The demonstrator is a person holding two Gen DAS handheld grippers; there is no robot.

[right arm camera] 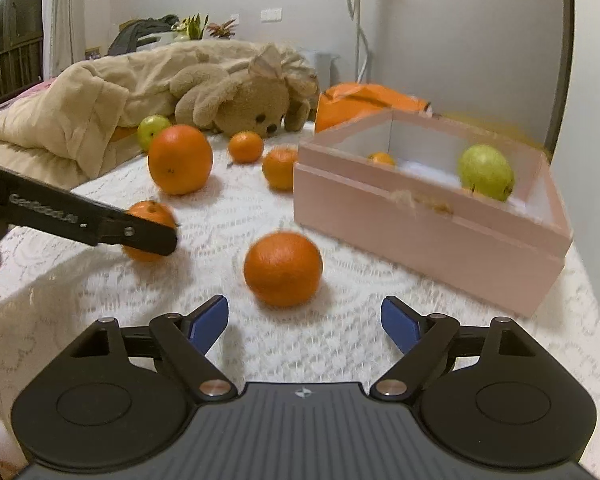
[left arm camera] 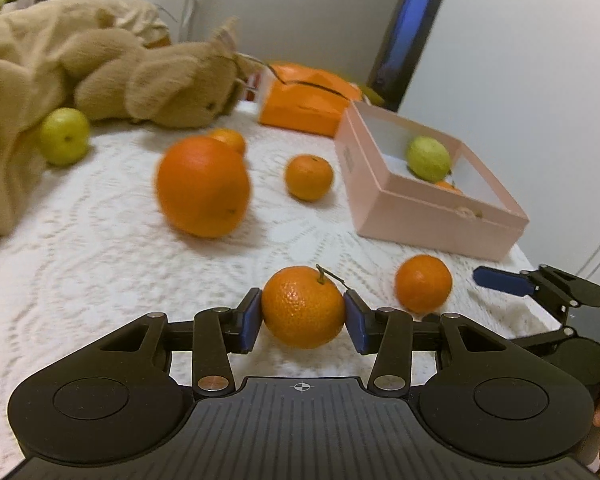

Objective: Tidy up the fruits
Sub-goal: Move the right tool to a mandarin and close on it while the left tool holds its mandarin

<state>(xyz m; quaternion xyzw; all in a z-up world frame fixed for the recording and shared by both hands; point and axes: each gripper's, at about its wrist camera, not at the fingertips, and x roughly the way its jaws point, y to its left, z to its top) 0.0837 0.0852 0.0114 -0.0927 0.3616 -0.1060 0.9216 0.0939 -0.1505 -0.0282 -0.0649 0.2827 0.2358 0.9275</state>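
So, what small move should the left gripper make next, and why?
Probably carry the stemmed mandarin toward the pink box: the left gripper already clamps it, and the box holds a green fruit with room left.

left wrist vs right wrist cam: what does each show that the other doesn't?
Left wrist only: the stem on the mandarin and both blue pads pressed against it; dark blue panel.
Right wrist only: the right gripper with nothing between its fingers, a mandarin just ahead; the teddy's face.
Both: large orange, pink box with a green fruit inside, lace cloth.
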